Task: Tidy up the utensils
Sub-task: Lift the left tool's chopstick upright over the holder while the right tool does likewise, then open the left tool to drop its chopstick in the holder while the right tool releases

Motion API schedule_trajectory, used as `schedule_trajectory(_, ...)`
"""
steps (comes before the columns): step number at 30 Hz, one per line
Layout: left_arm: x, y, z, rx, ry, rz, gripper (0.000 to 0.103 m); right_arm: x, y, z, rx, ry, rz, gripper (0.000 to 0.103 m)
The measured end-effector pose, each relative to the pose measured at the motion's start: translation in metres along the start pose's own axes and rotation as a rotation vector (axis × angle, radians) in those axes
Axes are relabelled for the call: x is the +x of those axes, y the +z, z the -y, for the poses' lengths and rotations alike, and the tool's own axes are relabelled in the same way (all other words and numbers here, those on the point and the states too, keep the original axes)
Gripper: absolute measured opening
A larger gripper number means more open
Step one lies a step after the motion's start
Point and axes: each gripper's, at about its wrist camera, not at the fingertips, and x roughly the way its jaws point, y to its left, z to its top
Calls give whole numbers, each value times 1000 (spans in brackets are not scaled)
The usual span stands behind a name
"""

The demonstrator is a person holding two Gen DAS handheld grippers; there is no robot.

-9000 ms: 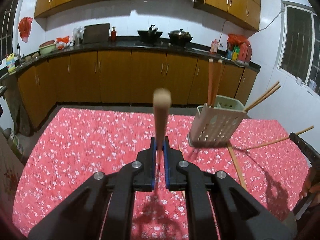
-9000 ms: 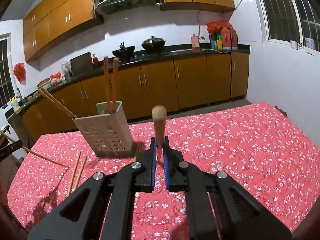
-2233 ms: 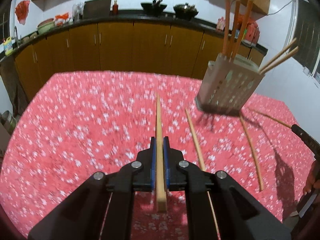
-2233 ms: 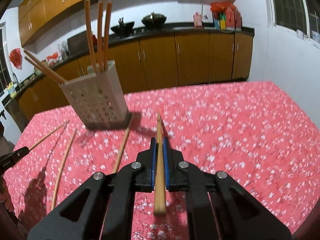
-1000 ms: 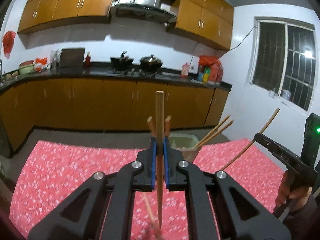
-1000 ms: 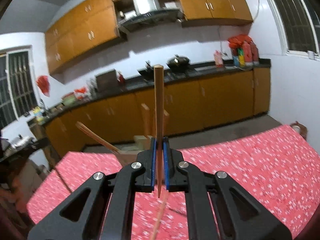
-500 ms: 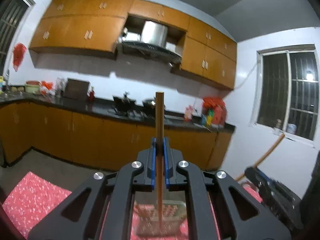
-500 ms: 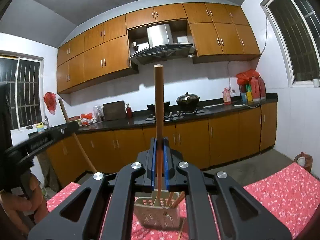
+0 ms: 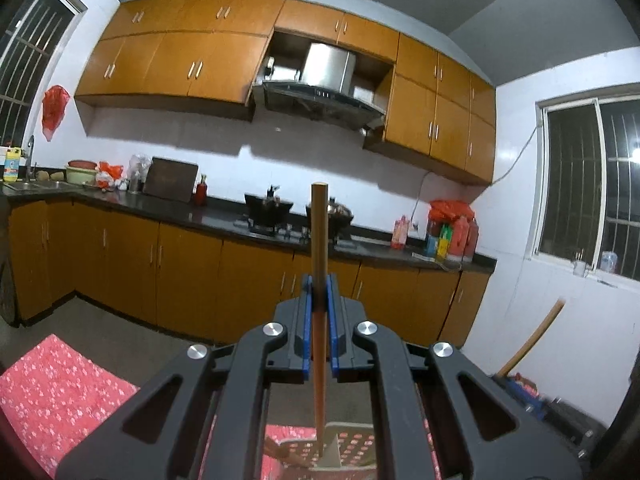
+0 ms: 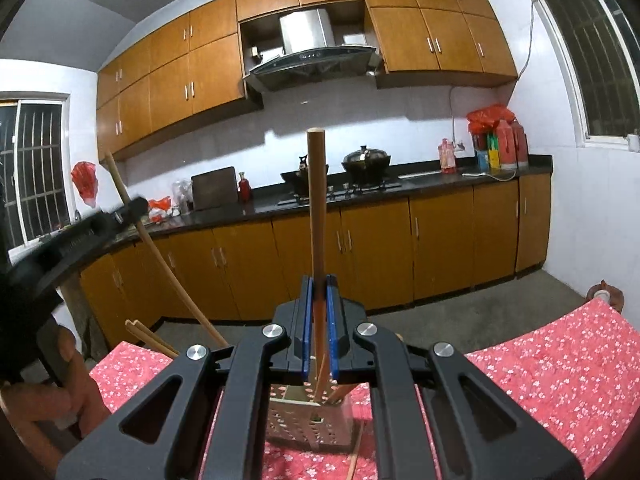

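In the left wrist view my left gripper (image 9: 319, 284) is shut on a wooden chopstick (image 9: 320, 232) that stands upright. Its lower tip hangs at the open top of the perforated white utensil holder (image 9: 352, 446). At the right edge the right gripper (image 9: 516, 384) shows blurred, with its chopstick (image 9: 538, 338) slanting up. In the right wrist view my right gripper (image 10: 319, 284) is shut on another upright chopstick (image 10: 316, 200) above the holder (image 10: 296, 420), which has several chopsticks in it. The left gripper (image 10: 134, 205) enters from the left with its slanted chopstick (image 10: 160, 256).
The red floral tablecloth (image 10: 560, 360) covers the table under the holder. One loose chopstick (image 10: 354, 452) lies on it beside the holder. A hand (image 10: 60, 392) holds the left gripper. Orange kitchen cabinets (image 10: 440, 240) and a black counter stand beyond bare floor.
Both grippers have closed in over the holder, each still gripping its upright chopstick. The holder now sits low under the jaws, and less of the table shows.
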Motion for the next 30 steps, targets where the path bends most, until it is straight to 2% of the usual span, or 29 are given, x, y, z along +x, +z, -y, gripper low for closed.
schedule_trajectory(3,8,-8,-3,-6,-1,-20,8,2,3,-1,5,-2,7,8)
schedule_trajectory(10,13,-14,-5,4,3,-13,8,9,6,-8,-1,21,17,8)
schedule_trajectory(17,14,-14,-12,-27,-8,-49,10,17,-2,-11,-6,31,-39,9)
schedule_trajectory(20,9,-11,-14,-30,-18,-48,11,10,1,-9,8,35,-31,16)
schedule_trajectory(22,1,-8,-16,-32,-24,-43,11,2,4,-9,9,37,-13,25)
schedule_trajectory(26,-20,-2,-23,-46,-37,-32,13,-23,9,-4,12,33,26,26)
schedule_trajectory(30,-48,-3,-35,-57,-26,-47,19,-48,-2,10,24,1,26,29)
